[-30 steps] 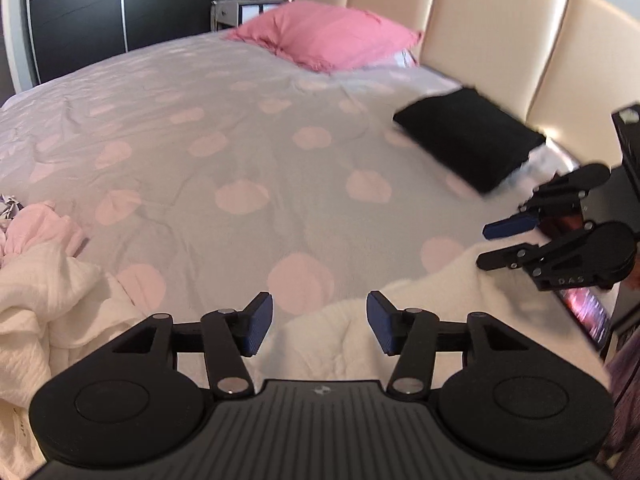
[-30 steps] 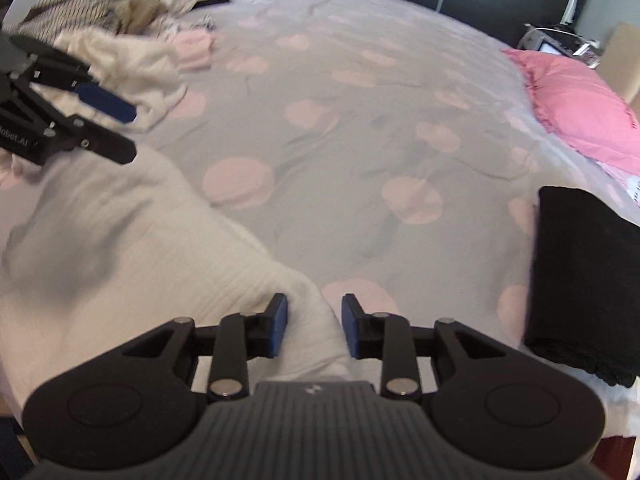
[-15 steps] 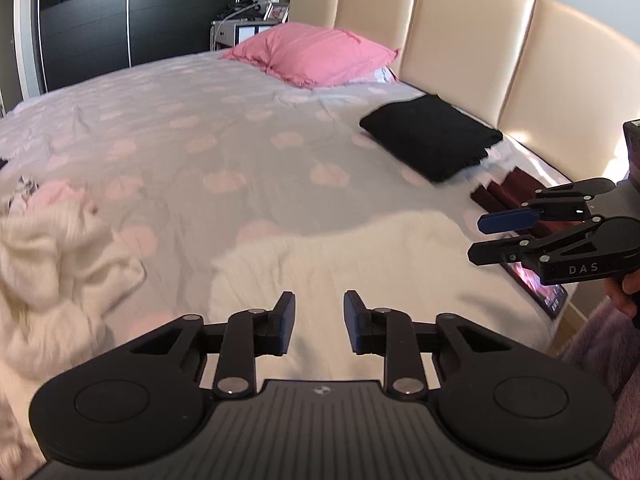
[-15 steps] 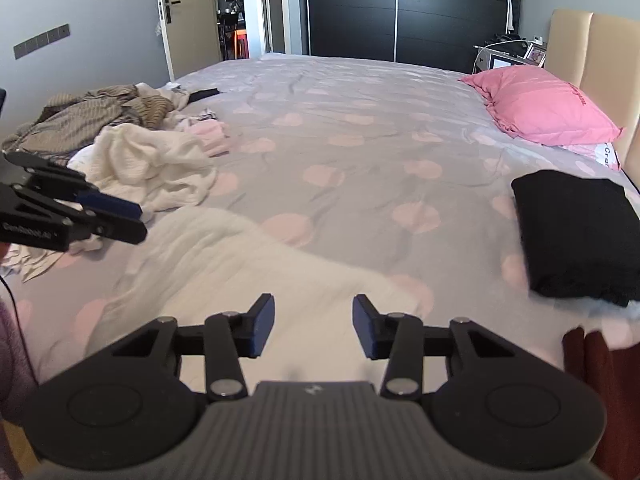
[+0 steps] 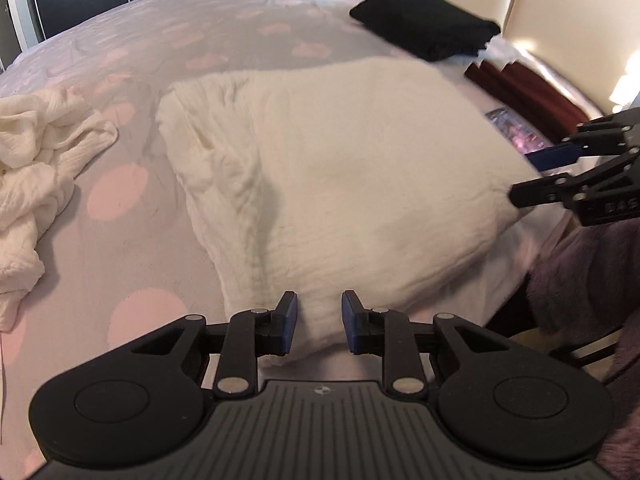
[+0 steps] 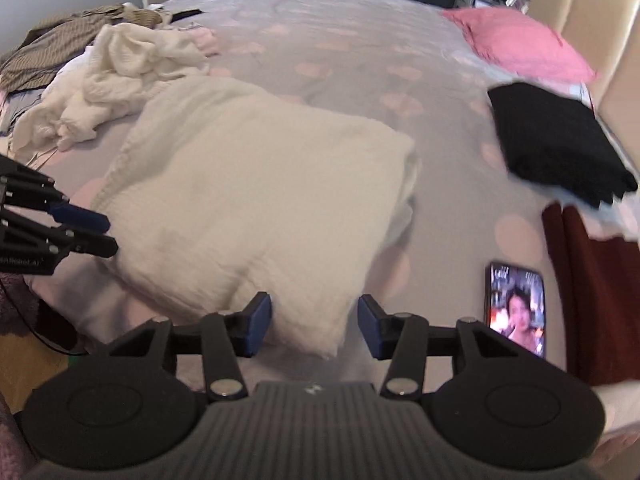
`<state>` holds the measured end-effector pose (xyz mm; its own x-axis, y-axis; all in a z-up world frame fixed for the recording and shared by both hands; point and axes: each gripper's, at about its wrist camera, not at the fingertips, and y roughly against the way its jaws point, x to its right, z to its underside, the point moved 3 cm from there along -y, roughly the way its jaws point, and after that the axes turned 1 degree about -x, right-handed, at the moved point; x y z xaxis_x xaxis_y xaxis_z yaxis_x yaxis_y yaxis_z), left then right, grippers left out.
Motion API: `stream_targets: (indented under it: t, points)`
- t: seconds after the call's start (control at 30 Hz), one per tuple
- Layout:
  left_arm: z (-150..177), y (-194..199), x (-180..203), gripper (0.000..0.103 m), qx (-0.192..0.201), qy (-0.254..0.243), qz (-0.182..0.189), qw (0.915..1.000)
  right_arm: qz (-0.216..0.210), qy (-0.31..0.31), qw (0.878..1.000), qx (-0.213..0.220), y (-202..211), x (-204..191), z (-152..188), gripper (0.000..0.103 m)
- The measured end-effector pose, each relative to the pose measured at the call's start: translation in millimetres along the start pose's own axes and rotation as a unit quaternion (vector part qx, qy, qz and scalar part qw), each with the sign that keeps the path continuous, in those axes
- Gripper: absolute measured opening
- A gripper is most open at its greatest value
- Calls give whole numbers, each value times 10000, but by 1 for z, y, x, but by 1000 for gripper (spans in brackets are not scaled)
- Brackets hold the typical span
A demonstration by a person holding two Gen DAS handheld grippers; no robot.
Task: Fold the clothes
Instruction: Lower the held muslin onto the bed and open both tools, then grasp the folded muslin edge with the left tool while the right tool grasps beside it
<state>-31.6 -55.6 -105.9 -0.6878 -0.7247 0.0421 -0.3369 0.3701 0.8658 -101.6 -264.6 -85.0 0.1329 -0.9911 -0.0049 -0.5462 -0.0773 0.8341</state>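
In the left wrist view, a cream, crinkle-textured cloth (image 5: 340, 168) is seen spread in a rough rectangle on the grey bedsheet with pale pink dots (image 5: 132, 184), its near edge lying at the bed's side. The left gripper (image 5: 316, 322), black with blue pads, is held with a moderate gap between its fingers, and the cloth's near edge is seen just past that gap; whether it is touched cannot be told. In the right wrist view, the right gripper (image 6: 314, 326) is spread wider, and the cloth's near corner (image 6: 320, 332) lies between its fingers, ungripped. A crumpled heap of white knitted garments (image 6: 120, 76) is seen beyond the cloth's far left corner, with striped brown fabric behind it. A folded black garment (image 6: 556, 144) rests near the beige padded headboard (image 6: 600, 12), beside a pink pillow (image 6: 520, 40). A dark red cloth (image 6: 592, 292) and a lit phone (image 6: 516, 308) lie at the right. Partial lettering is visible on each gripper's side, too blurred to be read with certainty.
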Motion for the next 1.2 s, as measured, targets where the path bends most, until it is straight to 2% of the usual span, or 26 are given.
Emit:
stream_targets:
  t: [0.1, 0.13, 0.17, 0.27, 0.43, 0.53, 0.6, 0.73, 0.77, 0.87, 0.93, 1.07, 1.2]
  points:
    - [0, -10, -4, 22, -101, 53, 9, 9999, -309, 17, 9991, -285, -16, 1, 5, 45]
    - [1, -11, -4, 22, -126, -7, -20, 9999, -343, 130, 9986, -387, -21, -2, 7, 35]
    - [1, -12, -4, 20, -155, -50, -53, 9999, -314, 315, 9979, -474, -26, -6, 9, 33]
    - [3, -13, -7, 17, -271, 28, -101, 9996, -150, 738, 9952, -622, -36, -12, 14, 29]
    - [5, -12, -19, 12, -357, 370, 1, 9987, -149, 636, 9950, -758, -40, -7, 15, 29]
    - [3, -1, -20, 12, -244, 439, -16, 9987, -90, 694, 9947, -754, -37, -9, 14, 30]
    - [0, 9, -21, 13, -96, 467, -46, 9989, 51, 738, 9955, -597, -31, -12, 11, 30]
    - [-15, 37, -25, 14, 554, 552, -51, 9969, 379, 829, 9956, -209, -16, -17, 3, 38]
    - [-19, 41, -26, 17, 707, 576, -46, 9958, 460, 851, 9952, -112, -12, -18, 1, 40]
    - [-30, 43, -27, 20, 975, 516, -123, 9938, 705, 917, 9931, 179, -1, -22, -5, 40]
    - [-34, 37, -26, 20, 968, 470, -176, 9940, 868, 960, 9909, 373, 7, -25, -9, 40]
    - [-40, 21, -31, 20, 819, 392, -364, 9952, 1193, 1089, 9842, 725, 19, -29, -20, 53]
    - [-46, 1, -49, 20, 573, 524, -586, 9953, 932, 926, 9891, 659, 16, -21, -39, 58]
